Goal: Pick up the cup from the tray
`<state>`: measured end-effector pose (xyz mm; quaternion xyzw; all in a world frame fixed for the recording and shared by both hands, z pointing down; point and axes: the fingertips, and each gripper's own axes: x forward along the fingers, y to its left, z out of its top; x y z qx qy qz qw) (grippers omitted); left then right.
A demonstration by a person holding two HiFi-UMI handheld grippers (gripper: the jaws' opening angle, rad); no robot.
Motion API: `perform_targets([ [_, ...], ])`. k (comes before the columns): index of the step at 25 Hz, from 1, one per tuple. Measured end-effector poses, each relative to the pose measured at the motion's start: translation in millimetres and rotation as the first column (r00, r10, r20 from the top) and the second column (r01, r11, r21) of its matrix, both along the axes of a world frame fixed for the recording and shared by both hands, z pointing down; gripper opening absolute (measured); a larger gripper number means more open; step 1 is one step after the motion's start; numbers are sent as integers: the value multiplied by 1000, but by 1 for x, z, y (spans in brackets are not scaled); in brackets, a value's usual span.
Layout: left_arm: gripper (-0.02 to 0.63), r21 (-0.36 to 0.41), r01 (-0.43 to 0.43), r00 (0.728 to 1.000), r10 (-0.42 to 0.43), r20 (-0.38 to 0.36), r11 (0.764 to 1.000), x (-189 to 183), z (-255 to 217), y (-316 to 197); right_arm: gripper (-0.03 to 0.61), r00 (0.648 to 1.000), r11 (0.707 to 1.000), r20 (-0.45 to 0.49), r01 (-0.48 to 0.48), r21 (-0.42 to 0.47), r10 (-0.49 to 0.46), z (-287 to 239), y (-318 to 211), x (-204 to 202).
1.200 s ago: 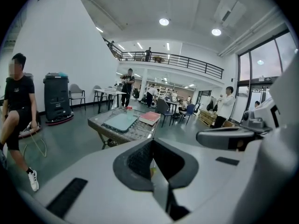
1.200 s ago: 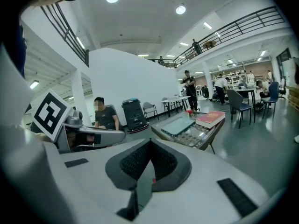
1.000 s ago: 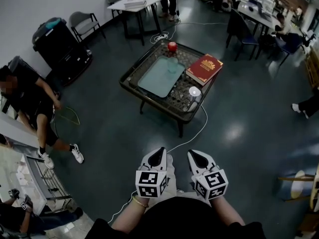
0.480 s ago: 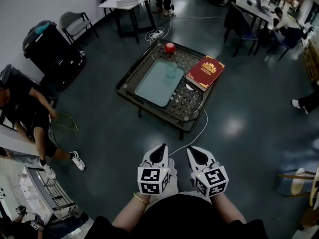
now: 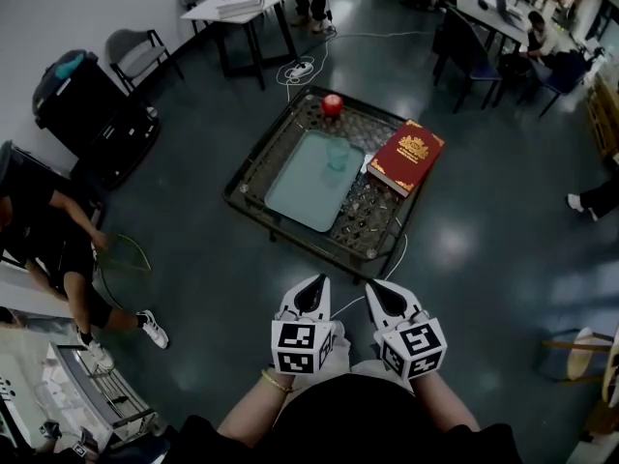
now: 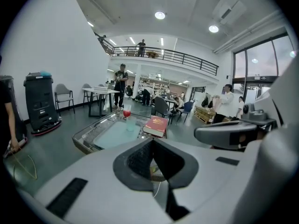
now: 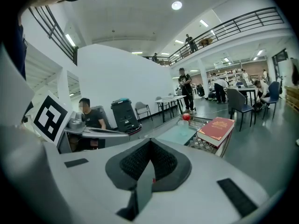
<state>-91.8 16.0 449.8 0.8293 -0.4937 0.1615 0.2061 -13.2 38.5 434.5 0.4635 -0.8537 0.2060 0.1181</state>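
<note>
**Head view: the reach stage of the pick.** The left tongs (image 5: 311, 290) and the right tongs (image 5: 379, 296) are hanging side by side over the floor (image 5: 208, 269), well short of the low worktop (image 5: 244, 175). Each pair is showing its jaws pressed together with nothing between them, and both gripper views are showing the same. The cup (image 5: 337, 153), pale and translucent, is standing upright at the far end of the tray (image 5: 290, 187), which is lying along the middle of the worktop. A red book (image 5: 406, 156) is lying just beside the tray on its right. A red round object (image 5: 332, 104) is sitting beyond the cup, near the far rim. A white cable (image 5: 395, 256) is trailing across the floor from under the worktop's near corner towards the person.

**Likely hazards.**
- Tongs arriving with their jaws together would be pushing the cup over rather than taking it.
- The cup looks light and the tray smooth, so a one-sided touch is likely to be sliding or tipping it.
- Its faint outline is making the rim hard to judge.
- A reach across the whole tray is risking a brush against the book.
- An overshoot is risking a knock to the red object.
- The cable is lying where a foot could be catching it.
</note>
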Motion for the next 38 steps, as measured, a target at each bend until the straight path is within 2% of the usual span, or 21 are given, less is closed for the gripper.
perform_targets([
  [7, 8, 6, 8, 1000, -9, 7, 1000, -15, 0, -37, 2, 1000, 1000, 4, -7, -2, 7, 1, -34, -10],
  [14, 8, -11, 26, 1000, -25, 15, 1000, -13, 7, -61, 2, 1000, 999, 27, -14, -37, 15, 9, -54, -5],
  [30, 8, -17, 115, 993, -115, -6, 993, 22, 47, -158, 2, 999, 994, 33, 32, -109, -28, 44, -144, 39],
  [35, 9, -18, 114, 992, -115, -55, 993, 32, 60, -189, 2, 998, 989, 59, 39, -145, -31, 59, -172, 47],
  [38, 11, -29, 136, 990, -137, -44, 990, 32, 70, -205, 2, 997, 986, 63, 53, -160, -44, 68, -183, 47],
])
